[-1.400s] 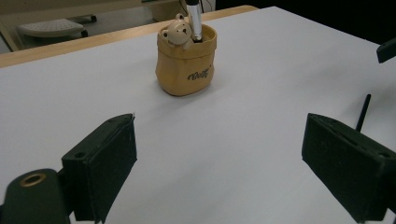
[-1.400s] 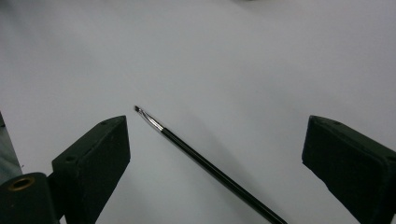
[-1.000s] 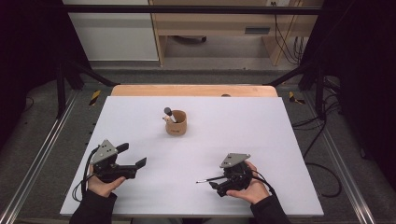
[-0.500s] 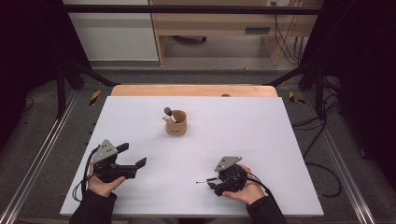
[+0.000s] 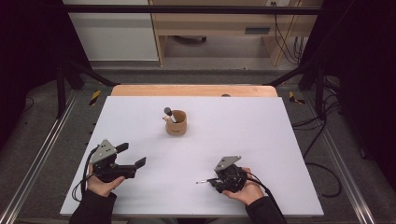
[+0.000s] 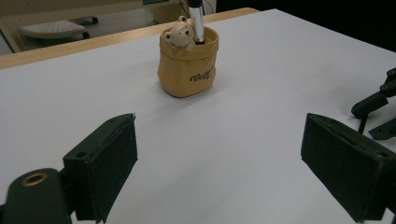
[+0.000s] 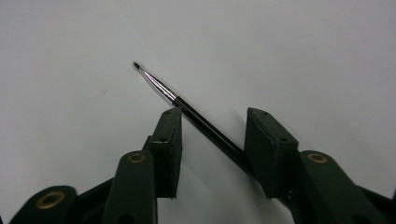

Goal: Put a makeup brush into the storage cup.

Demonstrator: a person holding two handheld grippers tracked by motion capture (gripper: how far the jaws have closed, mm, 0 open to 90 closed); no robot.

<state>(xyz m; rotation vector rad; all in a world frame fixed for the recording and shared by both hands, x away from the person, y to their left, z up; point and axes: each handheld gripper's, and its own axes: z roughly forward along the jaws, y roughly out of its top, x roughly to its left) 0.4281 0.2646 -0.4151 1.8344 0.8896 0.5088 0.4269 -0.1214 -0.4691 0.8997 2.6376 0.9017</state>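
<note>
A thin black paintbrush (image 7: 163,88) with a silver ferrule lies on the white table (image 5: 261,140), slanting between the jaws of my right gripper (image 7: 212,116). Those jaws have just been closing around it, and a gap remains on either side of the handle. From above, the right gripper (image 5: 215,181) points down at the near right of the table, the brush tip (image 5: 199,182) poking out to its left. My left gripper (image 5: 132,155) rests at the near left with its jaws wide open and nothing between them (image 6: 219,154).
A tan pot (image 5: 176,125) with a small bear figure (image 6: 180,32) on its rim stands mid-table and holds one upright brush (image 6: 197,21). A wooden strip (image 5: 196,90) edges the far side. Metal rails and cables flank the table.
The right gripper's jaws have narrowed around the paintbrush, and the hand has tipped slightly lower over it. The left gripper and the pot have not moved.
</note>
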